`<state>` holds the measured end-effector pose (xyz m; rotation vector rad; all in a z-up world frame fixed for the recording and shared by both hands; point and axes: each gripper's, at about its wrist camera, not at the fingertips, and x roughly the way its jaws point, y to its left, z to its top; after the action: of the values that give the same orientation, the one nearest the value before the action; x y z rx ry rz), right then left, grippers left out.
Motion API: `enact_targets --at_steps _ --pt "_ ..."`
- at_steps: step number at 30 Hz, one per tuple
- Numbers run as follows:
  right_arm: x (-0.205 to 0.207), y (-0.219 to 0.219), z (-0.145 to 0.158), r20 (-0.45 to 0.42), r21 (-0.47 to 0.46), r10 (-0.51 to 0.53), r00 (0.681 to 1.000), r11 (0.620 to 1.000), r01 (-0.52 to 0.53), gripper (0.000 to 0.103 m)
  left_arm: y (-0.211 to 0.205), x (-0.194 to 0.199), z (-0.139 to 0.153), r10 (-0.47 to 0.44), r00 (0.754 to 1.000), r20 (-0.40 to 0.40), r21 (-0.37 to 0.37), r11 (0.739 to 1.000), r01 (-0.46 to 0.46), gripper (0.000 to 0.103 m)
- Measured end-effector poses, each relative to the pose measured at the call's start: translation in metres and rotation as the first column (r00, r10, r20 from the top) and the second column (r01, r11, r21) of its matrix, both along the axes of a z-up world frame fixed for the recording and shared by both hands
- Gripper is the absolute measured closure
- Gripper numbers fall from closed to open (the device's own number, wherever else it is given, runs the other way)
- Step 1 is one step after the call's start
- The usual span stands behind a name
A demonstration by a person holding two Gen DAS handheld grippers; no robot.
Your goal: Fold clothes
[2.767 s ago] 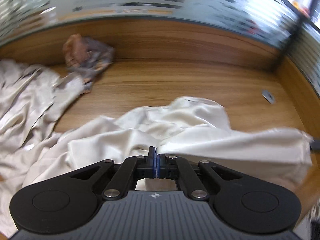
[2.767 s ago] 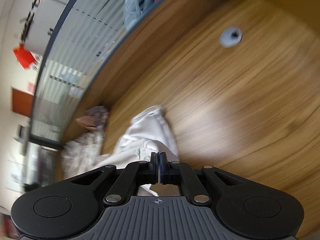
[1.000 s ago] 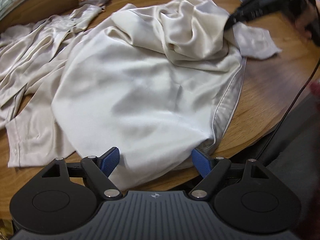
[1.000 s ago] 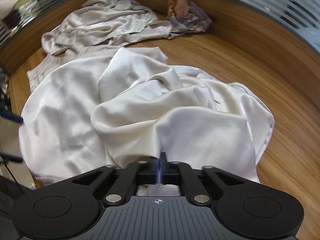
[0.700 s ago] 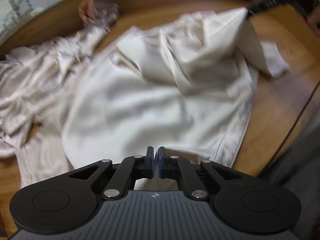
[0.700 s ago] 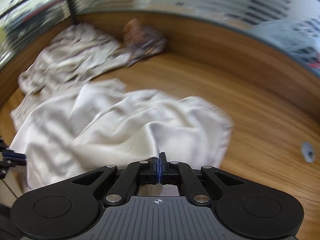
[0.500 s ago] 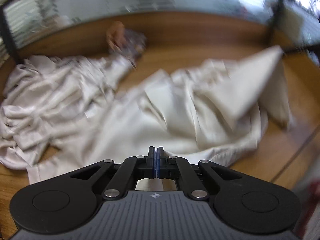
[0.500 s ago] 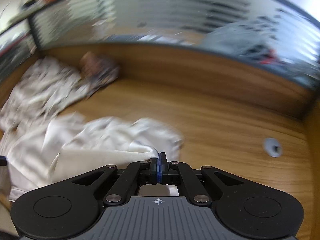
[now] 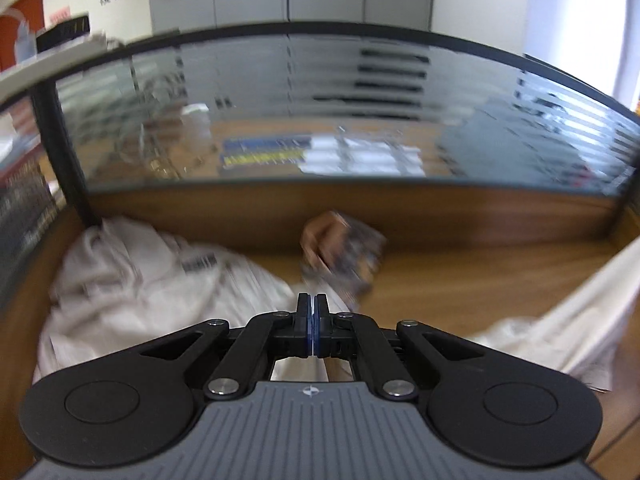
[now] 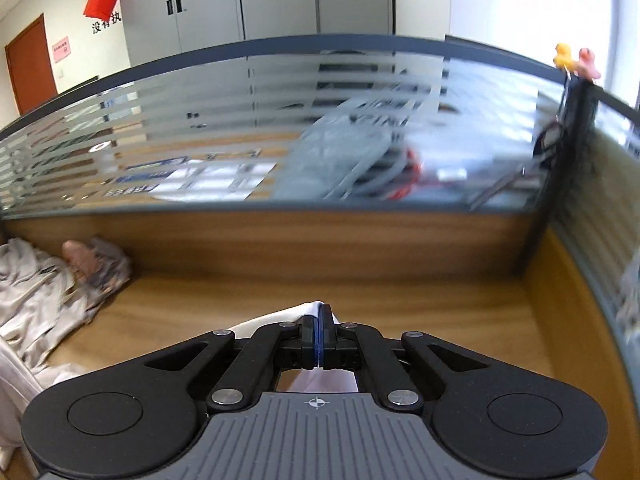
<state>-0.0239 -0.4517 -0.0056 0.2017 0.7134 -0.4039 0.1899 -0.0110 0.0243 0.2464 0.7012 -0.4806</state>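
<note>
- The left gripper (image 9: pixel 313 306) is pinched closed on the cream cloth (image 9: pixel 568 320).
- The right gripper (image 10: pixel 321 318) is pinched closed on it too.
- The cloth is held up over the wooden desk (image 10: pixel 440 304).

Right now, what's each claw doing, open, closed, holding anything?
Left claw: closed, jaws together; cream fabric shows beneath them, apparently gripped.
Right claw: closed on an edge of the cream garment.
</note>
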Motion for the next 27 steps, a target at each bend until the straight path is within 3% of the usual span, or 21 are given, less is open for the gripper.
enact_targets --at_steps 5,11,13,15,16,18,20,27 --pt "0.04 -0.037 -0.005 -0.028 -0.032 -0.06 0.998 0.998 0.059 0.101 -0.023 0.068 -0.001 0.06 0.997 0.043 0.025 0.998 -0.062 0.103" --pt "0.086 -0.062 -0.05 -0.154 0.054 -0.056 0.986 0.996 0.065 0.099 -0.04 0.117 -0.032 0.047 0.998 -0.05 0.022 0.999 -0.046 0.103" --pt "0.094 -0.06 -0.066 -0.207 0.079 -0.033 0.978 0.996 0.05 0.096 -0.045 0.119 -0.049 0.024 0.996 -0.082 0.041 0.999 -0.021 0.102" --pt "0.096 -0.055 -0.078 -0.244 0.089 -0.004 0.97 0.996 0.026 0.084 -0.046 0.116 -0.064 0.0 0.993 -0.117 0.05 0.999 0.006 0.102" --pt "0.096 -0.051 -0.083 -0.261 0.093 0.009 0.965 0.996 0.016 0.073 -0.045 0.113 -0.07 -0.01 0.991 -0.13 0.051 0.999 0.017 0.102" --pt "0.088 -0.039 -0.088 -0.271 0.105 0.034 0.962 0.994 -0.005 0.066 -0.044 0.106 -0.081 -0.024 0.988 -0.151 0.053 0.998 0.032 0.099" --pt "0.08 -0.027 -0.091 -0.273 0.123 0.061 0.96 0.992 -0.028 0.064 -0.041 0.099 -0.09 -0.034 0.985 -0.171 0.055 0.998 0.044 0.084" --pt "0.042 0.031 -0.093 -0.217 0.2 0.205 0.954 0.966 -0.163 0.062 -0.021 0.075 -0.115 -0.03 0.972 -0.233 0.069 0.997 0.047 0.067"
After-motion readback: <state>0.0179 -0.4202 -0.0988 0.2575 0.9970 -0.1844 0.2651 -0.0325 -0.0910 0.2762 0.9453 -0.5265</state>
